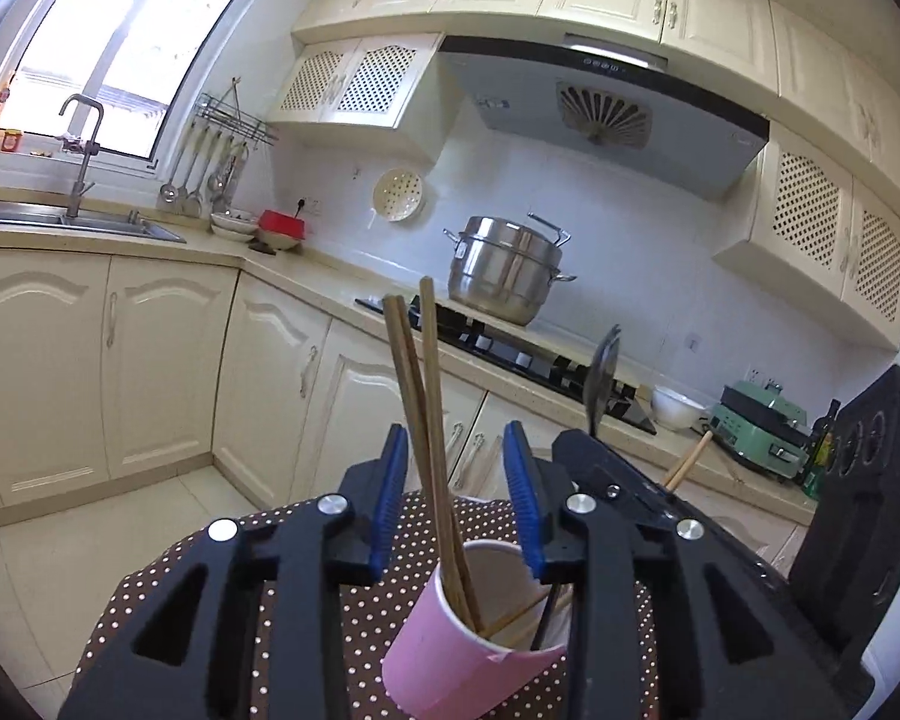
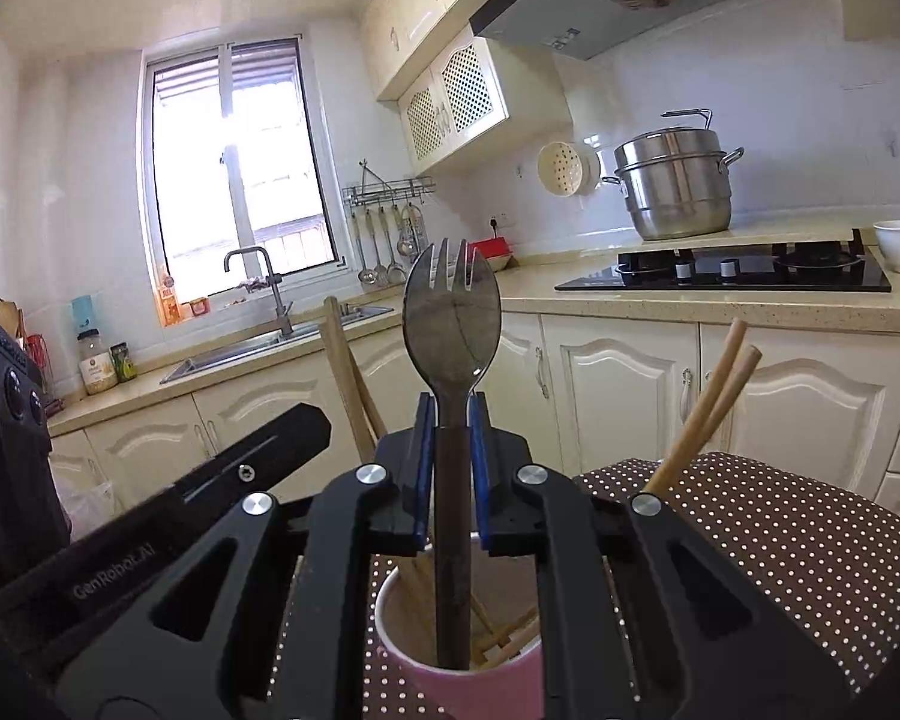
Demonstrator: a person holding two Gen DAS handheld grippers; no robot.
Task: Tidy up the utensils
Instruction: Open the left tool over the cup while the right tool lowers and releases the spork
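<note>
A pink paper cup [image 1: 450,654] stands on a brown polka-dot cloth [image 1: 306,588]. It holds brown chopsticks [image 1: 426,396] standing upright. My left gripper [image 1: 456,480] is open, its blue pads on either side of the chopsticks, not touching them. My right gripper [image 2: 453,468] is shut on the handle of a dark spork [image 2: 452,330], whose lower end is inside the cup [image 2: 468,678]. The spork head also shows in the left wrist view [image 1: 603,366]. Lighter chopsticks [image 2: 708,408] stick up at the right.
A steel steamer pot [image 1: 504,270] sits on the black gas hob [image 1: 510,348]. The counter holds a white bowl [image 1: 678,408] and a green appliance [image 1: 756,426]. A sink [image 2: 258,348] lies under the window.
</note>
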